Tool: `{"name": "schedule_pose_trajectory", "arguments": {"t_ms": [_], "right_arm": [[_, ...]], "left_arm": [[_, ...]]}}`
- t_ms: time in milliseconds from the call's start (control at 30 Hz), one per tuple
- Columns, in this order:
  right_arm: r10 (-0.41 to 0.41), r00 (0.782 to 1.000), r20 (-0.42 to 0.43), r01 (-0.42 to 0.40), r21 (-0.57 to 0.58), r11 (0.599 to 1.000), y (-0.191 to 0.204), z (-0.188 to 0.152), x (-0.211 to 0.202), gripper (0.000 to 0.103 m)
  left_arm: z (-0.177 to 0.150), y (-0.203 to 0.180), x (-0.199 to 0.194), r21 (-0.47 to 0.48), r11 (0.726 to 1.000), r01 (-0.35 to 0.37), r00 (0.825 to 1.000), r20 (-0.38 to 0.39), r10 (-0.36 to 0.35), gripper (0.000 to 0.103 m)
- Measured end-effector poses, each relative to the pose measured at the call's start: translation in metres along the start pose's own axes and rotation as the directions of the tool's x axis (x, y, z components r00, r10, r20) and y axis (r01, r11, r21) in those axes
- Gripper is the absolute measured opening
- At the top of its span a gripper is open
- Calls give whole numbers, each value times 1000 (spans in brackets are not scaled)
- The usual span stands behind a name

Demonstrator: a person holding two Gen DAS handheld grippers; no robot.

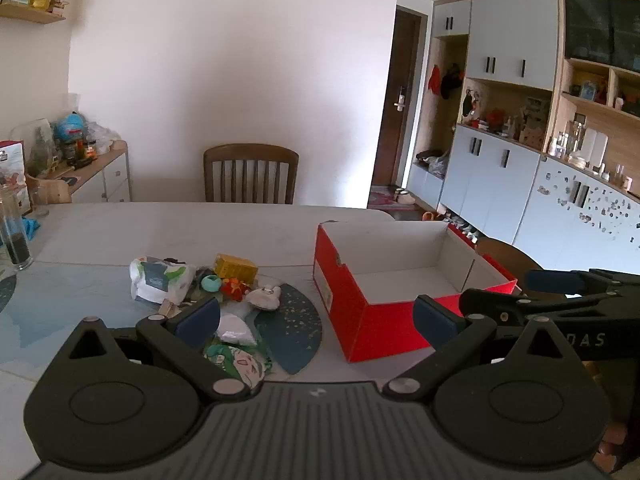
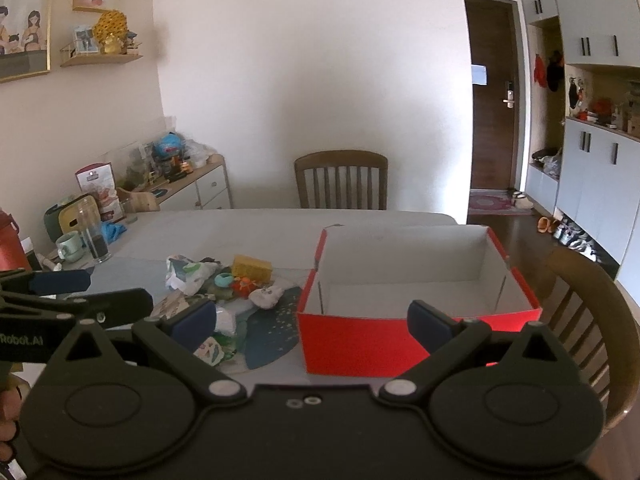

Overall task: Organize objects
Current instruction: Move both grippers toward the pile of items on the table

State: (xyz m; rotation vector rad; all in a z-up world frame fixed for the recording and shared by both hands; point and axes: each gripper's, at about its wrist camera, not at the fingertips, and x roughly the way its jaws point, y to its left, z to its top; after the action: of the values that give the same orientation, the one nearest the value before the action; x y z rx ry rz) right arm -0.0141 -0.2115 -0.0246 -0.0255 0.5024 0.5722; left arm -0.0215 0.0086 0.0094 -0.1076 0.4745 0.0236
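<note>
Dining room, pale table (image 1: 224, 224) across mid-frame, wooden chair (image 1: 251, 174) behind it against a white wall. Far left edge: tall glass (image 1: 14, 236). Left of centre: heap of small objects (image 1: 208, 284) — white patterned pouch (image 1: 158, 280), yellow block (image 1: 235, 266), teal ring (image 1: 211, 283), orange toy (image 1: 234, 288), grey-white pouch (image 1: 264, 298) — lying partly on a dark blue mat (image 1: 296, 328). Right of centre: red box (image 1: 376, 320), lidless, white inside, apart from the heap. Lower frame: left gripper (image 1: 316, 320) spread wide, holding nothing. Right gripper (image 2: 312, 322) likewise spread wide, holding nothing, facing the box's near wall.
</note>
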Motion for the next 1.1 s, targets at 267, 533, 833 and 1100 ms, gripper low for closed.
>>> {"name": "schedule_pose_trajectory", "arguments": {"t_ms": [267, 533, 833, 1100], "right_arm": [[13, 999, -31, -13, -16, 1000, 16, 2, 18, 102], [6, 996, -87, -8, -18, 1000, 33, 6, 49, 101], [10, 985, -171, -13, -16, 1000, 55, 8, 93, 101], [57, 957, -284, -78, -63, 995, 83, 5, 135, 100]], "left_arm": [[-2, 22, 9, -22, 1000, 6, 1000, -18, -6, 103], [0, 58, 35, -33, 999, 9, 998, -69, -11, 103], [1, 117, 77, -54, 997, -53, 989, -140, 45, 102], [-10, 152, 130, -24, 998, -60, 970, -237, 53, 102]]}}
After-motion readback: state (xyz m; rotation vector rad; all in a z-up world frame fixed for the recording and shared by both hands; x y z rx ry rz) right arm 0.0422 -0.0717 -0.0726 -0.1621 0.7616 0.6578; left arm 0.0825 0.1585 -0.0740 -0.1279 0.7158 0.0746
